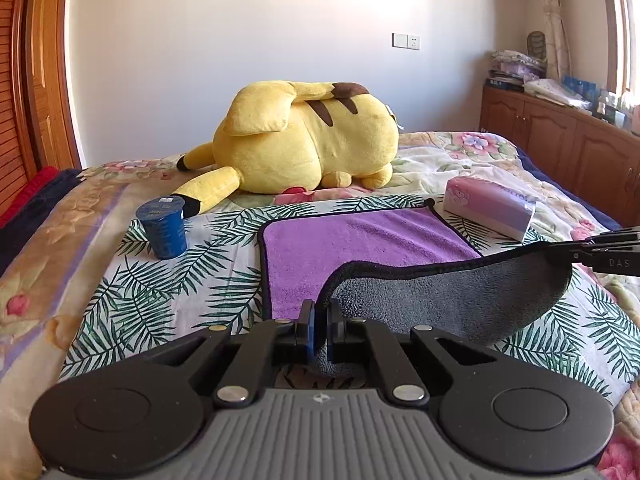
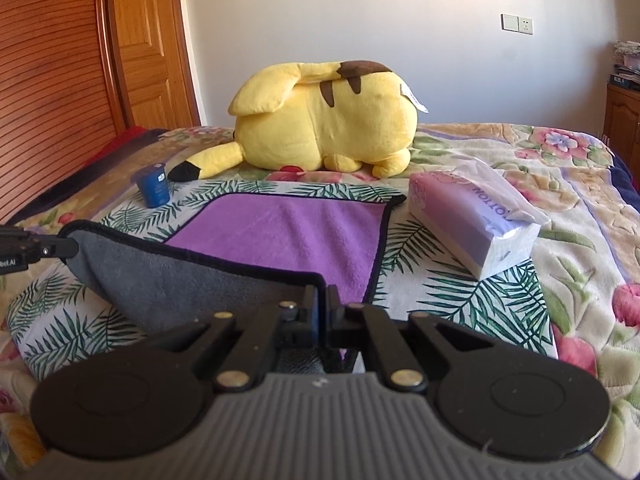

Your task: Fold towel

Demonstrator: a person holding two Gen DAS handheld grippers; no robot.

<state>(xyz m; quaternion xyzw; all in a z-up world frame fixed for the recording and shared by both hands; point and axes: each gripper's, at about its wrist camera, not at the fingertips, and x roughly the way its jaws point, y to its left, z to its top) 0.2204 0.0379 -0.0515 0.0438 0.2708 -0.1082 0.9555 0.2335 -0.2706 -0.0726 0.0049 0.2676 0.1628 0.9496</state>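
From the left wrist, the left gripper [image 1: 320, 330] pinched the towel's [image 1: 360, 248] near corner, grey underside lifted over the purple face on the bed [image 1: 80, 240]. From the right wrist, the right gripper [image 2: 322, 312] clamped the other near corner beside the tissue pack [image 2: 476, 216].

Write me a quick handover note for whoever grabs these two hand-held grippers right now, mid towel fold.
Left hand-held gripper: shut on the towel's near left corner.
Right hand-held gripper: shut on the near right corner.
Towel: far half flat on the bed, purple side up; near edge lifted, grey underside showing, sagging between the grippers.
Nearby: blue cup far left, tissue pack right, yellow plush behind.
Done: both corners gripped and raised.
Left: likely carry the near edge forward onto the far edge, release, then fold again if needed.
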